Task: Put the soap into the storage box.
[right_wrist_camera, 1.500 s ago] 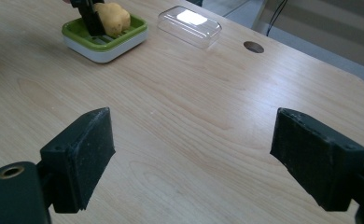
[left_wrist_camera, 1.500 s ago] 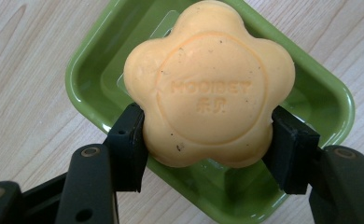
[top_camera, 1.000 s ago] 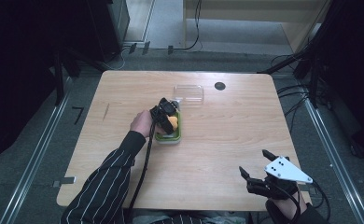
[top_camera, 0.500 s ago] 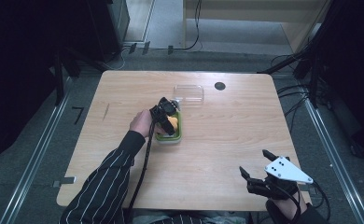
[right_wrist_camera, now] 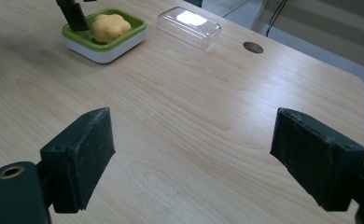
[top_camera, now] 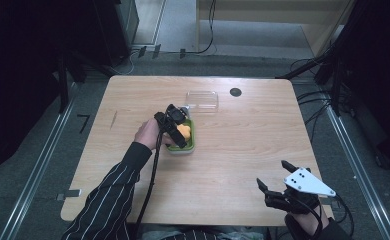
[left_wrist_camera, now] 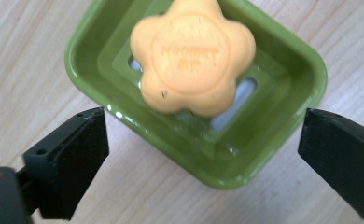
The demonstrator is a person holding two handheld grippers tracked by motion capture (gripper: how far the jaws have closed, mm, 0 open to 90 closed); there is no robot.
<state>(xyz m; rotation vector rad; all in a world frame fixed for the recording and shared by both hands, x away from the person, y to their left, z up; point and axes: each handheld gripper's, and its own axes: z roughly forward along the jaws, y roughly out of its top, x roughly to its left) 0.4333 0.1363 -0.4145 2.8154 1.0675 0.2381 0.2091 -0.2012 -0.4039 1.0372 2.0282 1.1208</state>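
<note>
One soap point(left_wrist_camera: 192, 56), one green dish point(left_wrist_camera: 283, 65), one clear lid point(top_camera: 202, 100) and two grippers are on or over one wooden table point(top_camera: 263, 135).

In the high view the dish sits a little left of the frame's centre, with the left gripper point(top_camera: 175, 125) over it and the lid lying just above and to the right of it, near a dark hole point(top_camera: 235, 92) in the tabletop. The right gripper point(top_camera: 278, 187) hangs at the lower right of that frame, well apart from the dish.

In the left gripper view the orange, flower-shaped soap lies in the dish at the upper middle of the frame. The left gripper's jaws have just been opening and now stand wide at the lower left and lower right corners; nothing is pressed between them, and the soap lies beyond their tips, free of both.

In the right gripper view its jaws are spread wide over bare wood, gripping nothing; the dish with the soap lies at the upper left, the lid at the upper middle.
</note>
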